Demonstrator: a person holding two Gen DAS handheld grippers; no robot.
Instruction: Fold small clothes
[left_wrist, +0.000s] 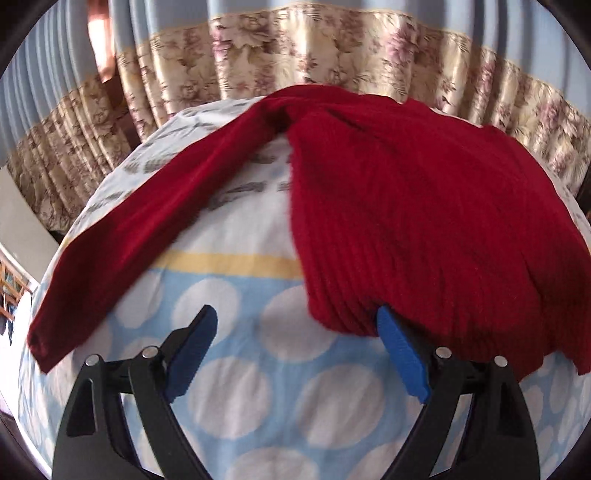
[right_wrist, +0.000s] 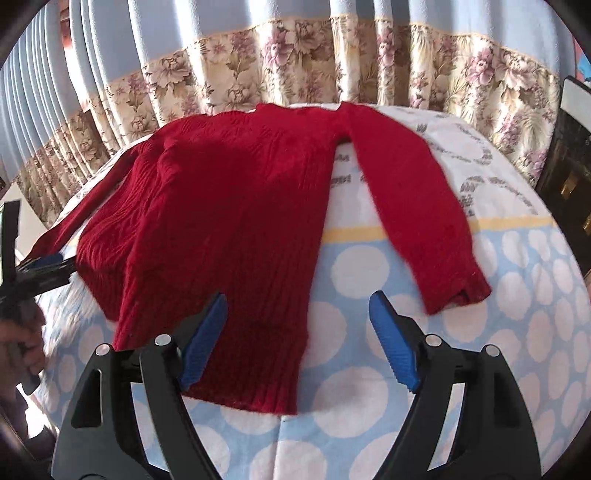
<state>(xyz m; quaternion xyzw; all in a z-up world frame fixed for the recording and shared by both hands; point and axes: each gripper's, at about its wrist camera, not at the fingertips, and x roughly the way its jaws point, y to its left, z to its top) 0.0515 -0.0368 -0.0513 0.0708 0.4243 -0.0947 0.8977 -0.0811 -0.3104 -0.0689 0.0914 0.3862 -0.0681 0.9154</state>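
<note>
Both hand-held grippers stand with their blue pads well apart and nothing clamped between them. Starting at the left, the left gripper (left_wrist: 297, 349) hovers over the near left part of the bedsheet (left_wrist: 229, 373), a light blue cloth with large white dots, a yellow band and a white far part with grey print. Its right pad (left_wrist: 400, 354) sits right at the near left corner of the red sweater (left_wrist: 424, 221), though contact cannot be told; its left pad is over bare sheet. In the right wrist view this gripper (right_wrist: 44, 264) shows at the far left edge, with a person's hand (right_wrist: 20, 347) blurred below it.

The sweater (right_wrist: 229, 221) is ribbed knit and lies spread flat in the middle of the bed, neck at the far side and hem near. Its left sleeve (left_wrist: 147, 236) runs down to the near left; its right sleeve (right_wrist: 417, 218) slants out to the near right, cuff resting on the dotted sheet.

On the right, the right gripper (right_wrist: 297, 339) hangs over the sweater's near right hem corner, its left pad (right_wrist: 205, 339) above the red knit and its right pad over bare sheet. Pale blue curtains with a floral band (right_wrist: 295, 62) hang behind the bed.
</note>
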